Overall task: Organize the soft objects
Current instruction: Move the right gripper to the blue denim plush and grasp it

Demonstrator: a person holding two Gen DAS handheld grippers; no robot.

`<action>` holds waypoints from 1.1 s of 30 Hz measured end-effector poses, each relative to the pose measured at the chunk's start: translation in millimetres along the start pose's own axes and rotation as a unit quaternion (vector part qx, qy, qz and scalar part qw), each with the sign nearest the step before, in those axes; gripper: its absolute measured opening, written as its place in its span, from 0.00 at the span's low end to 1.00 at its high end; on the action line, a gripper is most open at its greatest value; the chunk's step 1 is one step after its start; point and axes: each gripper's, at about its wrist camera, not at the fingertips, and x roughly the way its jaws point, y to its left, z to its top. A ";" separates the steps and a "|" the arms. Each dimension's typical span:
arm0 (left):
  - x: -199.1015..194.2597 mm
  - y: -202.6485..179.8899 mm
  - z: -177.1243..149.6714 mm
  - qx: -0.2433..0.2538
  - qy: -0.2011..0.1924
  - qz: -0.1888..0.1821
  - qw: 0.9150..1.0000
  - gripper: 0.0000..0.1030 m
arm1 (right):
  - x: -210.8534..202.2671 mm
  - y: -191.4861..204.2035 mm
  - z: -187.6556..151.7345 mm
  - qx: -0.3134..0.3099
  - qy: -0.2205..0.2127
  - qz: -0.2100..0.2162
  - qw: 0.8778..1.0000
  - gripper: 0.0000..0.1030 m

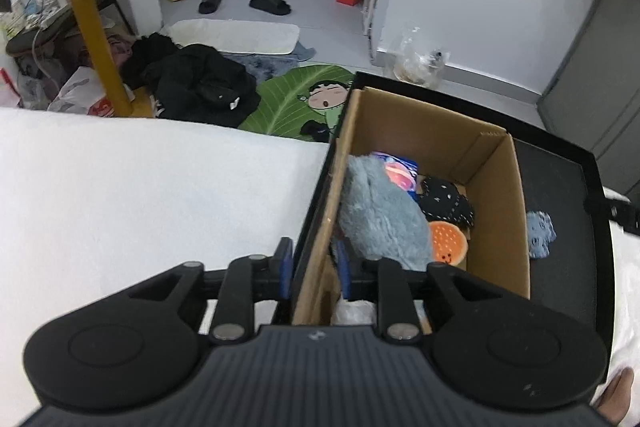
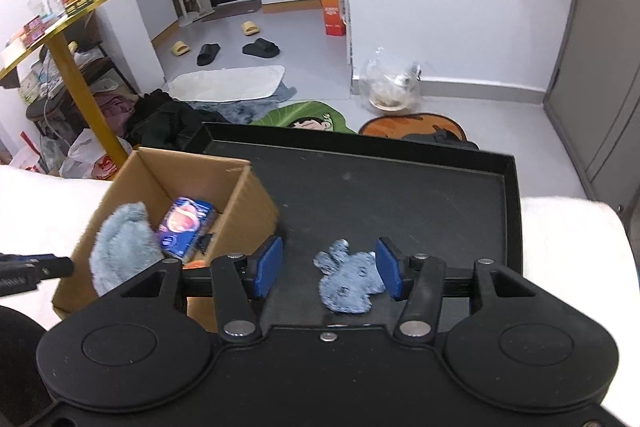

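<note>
A cardboard box [image 1: 500,207] stands in the left part of a black tray [image 1: 560,183]. Inside lie a fluffy grey-blue plush [image 1: 380,219], a blue packet [image 1: 400,175], a dark dotted item [image 1: 444,203] and an orange round toy [image 1: 448,241]. My left gripper [image 1: 315,270] straddles the box's left wall and the tray rim, pads slightly apart from them, open. In the right wrist view a small blue plush [image 2: 346,281] lies flat on the tray [image 2: 400,195]. My right gripper [image 2: 329,269] is open around it, its right pad at the plush's edge. The box [image 2: 248,211] sits left of it.
The tray rests on a white padded surface [image 1: 140,187]. Beyond its edge the floor holds a black clothes heap [image 1: 200,83], a green leaf mat [image 1: 296,99], a yellow-legged table [image 1: 96,27], slippers [image 1: 268,5] and a clear bag [image 2: 390,83]. A grey cabinet [image 2: 600,67] stands at the right.
</note>
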 end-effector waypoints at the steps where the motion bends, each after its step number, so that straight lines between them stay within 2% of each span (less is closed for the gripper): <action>1: 0.8 0.3 0.6 -0.003 0.001 0.001 1.000 0.25 | 1.6 -2.9 -2.2 0.004 0.001 0.001 1.000 0.50; 7: 2.6 -10.9 3.5 0.028 -0.004 0.019 0.999 0.28 | 14.9 -16.5 -11.8 0.030 0.006 0.011 0.999 0.53; 9: 2.4 -16.1 1.4 0.046 -0.012 0.026 0.999 0.32 | 20.1 -20.7 -15.1 0.045 0.008 0.018 0.999 0.53; 12: 2.9 -20.4 -1.3 0.059 -0.013 0.014 0.998 0.38 | 30.3 -29.4 -23.1 0.061 0.013 0.033 0.997 0.57; 18: 5.0 -28.3 -2.7 0.073 -0.012 0.030 0.997 0.46 | 57.6 -43.5 -40.4 0.104 0.043 0.037 0.993 0.57; 25: 10.3 -36.7 -2.5 0.086 -0.007 0.066 0.994 0.48 | 70.4 -48.9 -43.1 0.115 0.037 0.050 0.991 0.57; 33: 15.9 -43.5 -2.7 0.106 0.000 0.097 0.990 0.48 | 84.6 -57.0 -40.8 0.120 0.037 0.042 0.991 0.56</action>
